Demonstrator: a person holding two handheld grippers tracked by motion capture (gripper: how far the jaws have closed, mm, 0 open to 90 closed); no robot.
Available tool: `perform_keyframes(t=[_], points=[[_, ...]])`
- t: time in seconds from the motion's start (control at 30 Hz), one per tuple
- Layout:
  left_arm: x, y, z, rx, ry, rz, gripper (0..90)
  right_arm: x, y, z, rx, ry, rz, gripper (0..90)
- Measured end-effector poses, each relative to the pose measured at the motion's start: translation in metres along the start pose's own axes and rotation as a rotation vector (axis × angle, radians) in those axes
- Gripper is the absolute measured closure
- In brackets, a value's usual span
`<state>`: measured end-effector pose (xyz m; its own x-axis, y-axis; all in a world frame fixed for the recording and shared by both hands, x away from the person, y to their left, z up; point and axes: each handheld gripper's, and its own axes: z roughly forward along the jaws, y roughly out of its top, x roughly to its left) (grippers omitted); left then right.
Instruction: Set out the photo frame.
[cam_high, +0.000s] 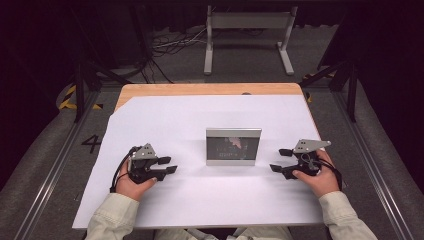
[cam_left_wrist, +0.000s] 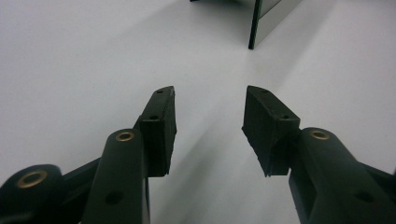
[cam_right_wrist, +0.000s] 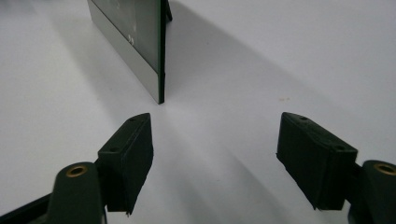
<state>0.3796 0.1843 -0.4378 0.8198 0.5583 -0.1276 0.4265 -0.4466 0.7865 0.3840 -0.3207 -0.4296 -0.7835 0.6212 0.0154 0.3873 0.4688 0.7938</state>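
- High view: a small picture frame (cam_high: 233, 146) stands upright near the middle of the white sheet (cam_high: 200, 200) that covers the wooden table (cam_high: 200, 89), between my two hands
- The frame has a silver-grey border, wider along the bottom, and a dark glossy pane that throws back faint reflections; what it holds I cannot make out
- My left gripper (cam_high: 168, 166) sits to the frame's left, well apart from it, jaws spread with nothing between them
- My right gripper (cam_high: 281, 160) sits to the frame's right, nearer to it, jaws wide and empty
- Left gripper view: the frame's thin dark edge (cam_left_wrist: 254, 25) stands ahead of my jaws (cam_left_wrist: 210, 114), not touching
- Right gripper view: the frame's corner (cam_right_wrist: 149, 70) rests on the sheet just ahead of my left-hand pad (cam_right_wrist: 128, 158), a dark prop behind it
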Motion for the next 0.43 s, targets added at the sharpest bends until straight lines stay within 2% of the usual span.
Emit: perform_keyframes(t=[0.13, 0.43], points=[[0.0002, -0.0007, 0.0016, 0.007, -0.007, -0.002, 54.4, 0.0033, -0.0022, 0.0063, 0.017, 0.017, 0.004, 26.3], [0.0023, -0.0021, 0.0020, 0.016, -0.014, -0.012, 52.6, 0.0030, -0.0023, 0.0057, 0.017, 0.023, 0.006, 25.4]])
